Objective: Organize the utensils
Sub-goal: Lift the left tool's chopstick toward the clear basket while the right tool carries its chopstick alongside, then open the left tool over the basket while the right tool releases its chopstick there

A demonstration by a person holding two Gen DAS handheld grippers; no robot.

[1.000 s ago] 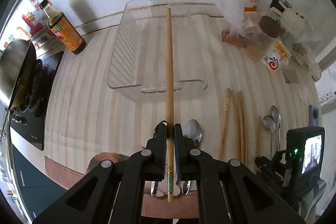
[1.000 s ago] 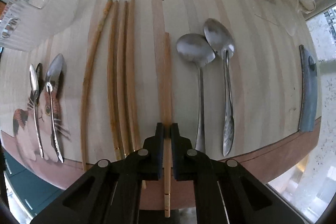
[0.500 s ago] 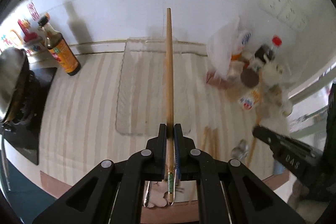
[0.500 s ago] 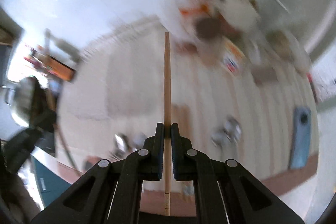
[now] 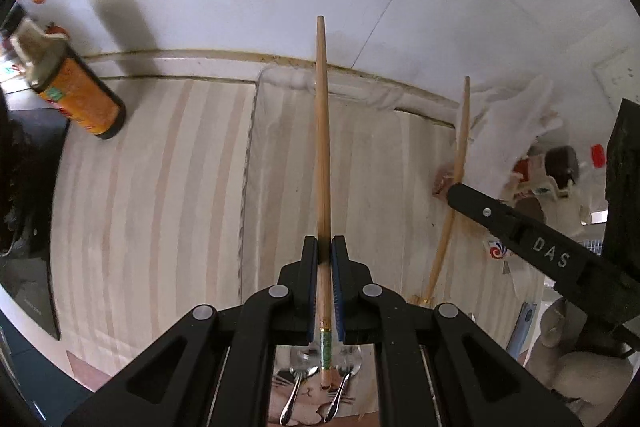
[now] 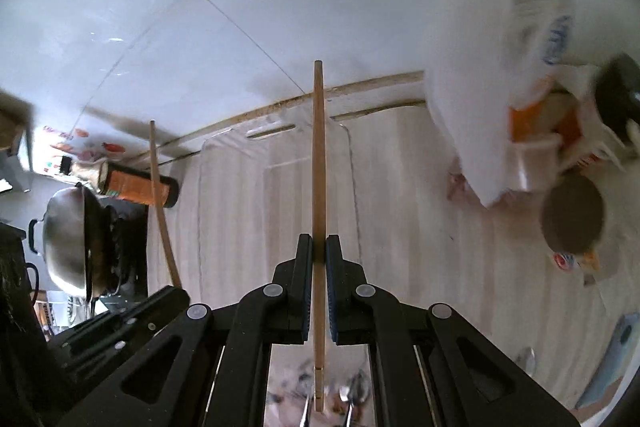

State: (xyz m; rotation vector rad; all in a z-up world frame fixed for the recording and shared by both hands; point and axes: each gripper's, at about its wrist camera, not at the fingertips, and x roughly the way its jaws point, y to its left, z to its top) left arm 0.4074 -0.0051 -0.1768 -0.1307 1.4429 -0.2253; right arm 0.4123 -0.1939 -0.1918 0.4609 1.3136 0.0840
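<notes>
A home kitchen: a wok (image 6: 66, 239) on a stove (image 6: 120, 247), a sauce bottle (image 5: 76, 91) and a striped wooden counter (image 5: 152, 187) against white wall tiles (image 6: 240, 7)

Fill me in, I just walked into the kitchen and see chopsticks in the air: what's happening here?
A person is tidying utensils with a handheld gripper in each hand. The left gripper is shut on one wooden chopstick, and the right gripper is shut on another chopstick. Both are held above the clear plastic tray on the striped counter, which looks empty. Two spoons lie on the counter below.
</notes>
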